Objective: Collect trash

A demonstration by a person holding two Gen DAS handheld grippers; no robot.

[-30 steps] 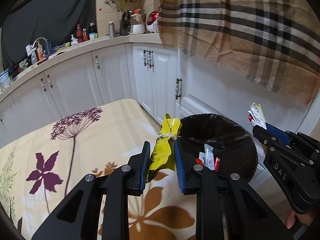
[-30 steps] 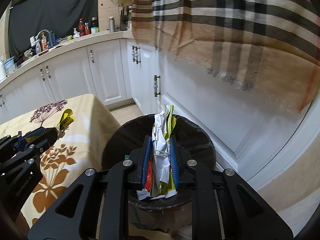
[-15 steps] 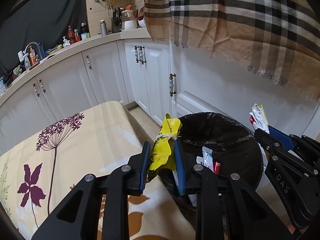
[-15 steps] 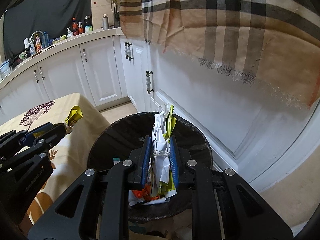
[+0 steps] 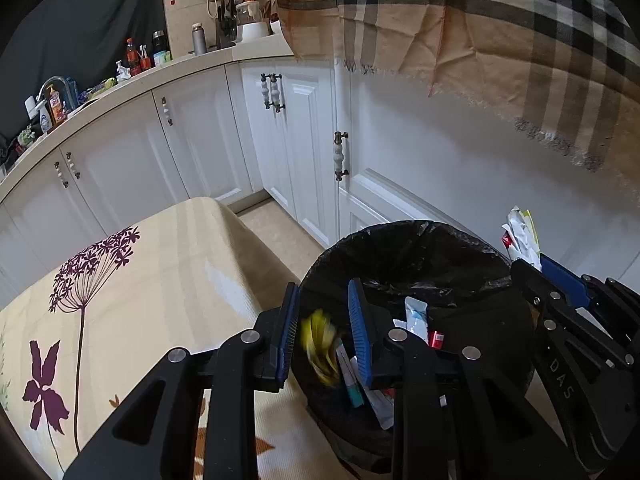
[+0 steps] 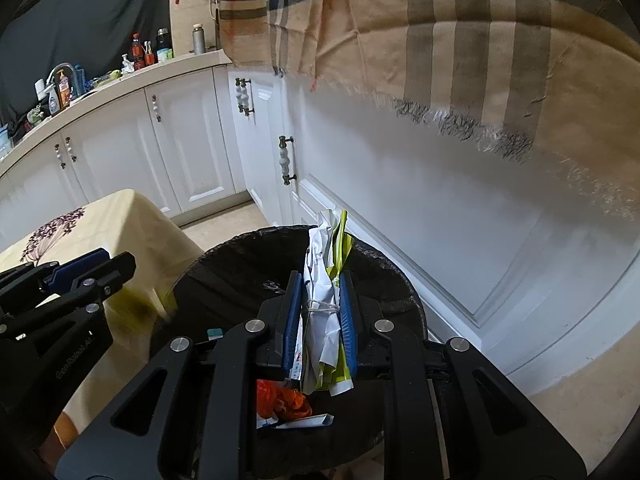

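Observation:
A black-lined trash bin (image 5: pixel 420 256) stands on the floor beside the table; several wrappers lie inside. My left gripper (image 5: pixel 324 312) is open over the bin's left rim. A yellow wrapper (image 5: pixel 318 344), blurred, is falling between its jaws into the bin. My right gripper (image 6: pixel 320 304) is shut on a bundle of white and yellow-green wrappers (image 6: pixel 326 276) tied with a rubber band, held above the bin (image 6: pixel 240 280). The bundle also shows in the left wrist view (image 5: pixel 520 232). The left gripper shows at the left of the right wrist view (image 6: pixel 100 268).
A table with a cream floral cloth (image 5: pixel 140 272) lies left of the bin. White cabinets (image 5: pixel 300 140) run behind, with a cluttered counter (image 5: pixel 120 76) above. A plaid cloth (image 5: pixel 480 28) hangs at upper right. Orange and white trash (image 6: pixel 284 400) lies in the bin.
My left gripper moved right over the bin and opened; the yellow wrapper dropped from its jaws. My right gripper still holds its bundle above the bin.

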